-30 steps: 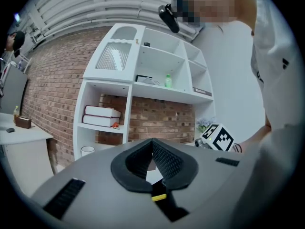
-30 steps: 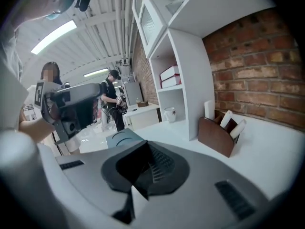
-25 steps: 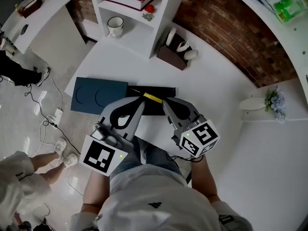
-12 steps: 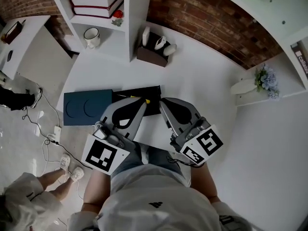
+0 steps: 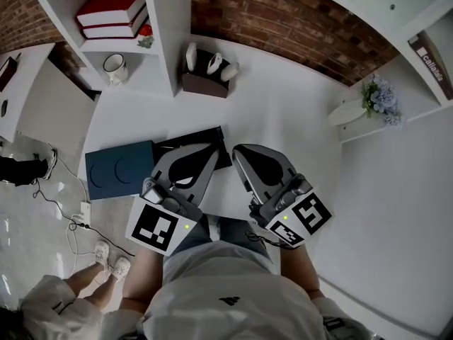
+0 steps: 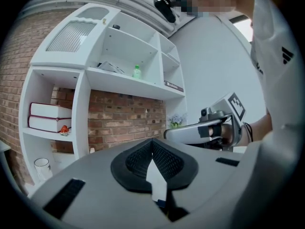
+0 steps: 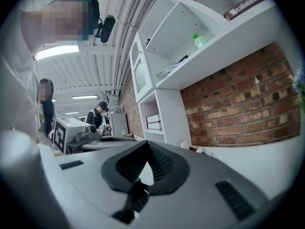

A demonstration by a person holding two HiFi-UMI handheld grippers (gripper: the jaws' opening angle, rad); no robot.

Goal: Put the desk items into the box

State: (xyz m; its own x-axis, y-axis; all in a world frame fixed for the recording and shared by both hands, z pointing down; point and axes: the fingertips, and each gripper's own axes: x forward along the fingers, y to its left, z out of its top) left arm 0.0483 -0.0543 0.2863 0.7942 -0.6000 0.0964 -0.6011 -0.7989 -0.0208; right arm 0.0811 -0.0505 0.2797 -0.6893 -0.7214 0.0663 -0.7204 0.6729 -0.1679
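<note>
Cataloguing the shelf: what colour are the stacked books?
The books are red, clearest in the head view.

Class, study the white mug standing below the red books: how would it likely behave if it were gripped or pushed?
The mug looks like glazed ceramic, so it is probably rigid, fairly slippery for pads, and breakable if dropped. It stands upright on its base, so a low push would likely slide it rather than tip it.

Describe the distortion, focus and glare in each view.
Head view: fisheye bows the brick wall, light even. Left gripper view: dark round vignette, shelves sharp, foreground soft. Right gripper view: same vignette, ceiling lamp glaring.
</note>
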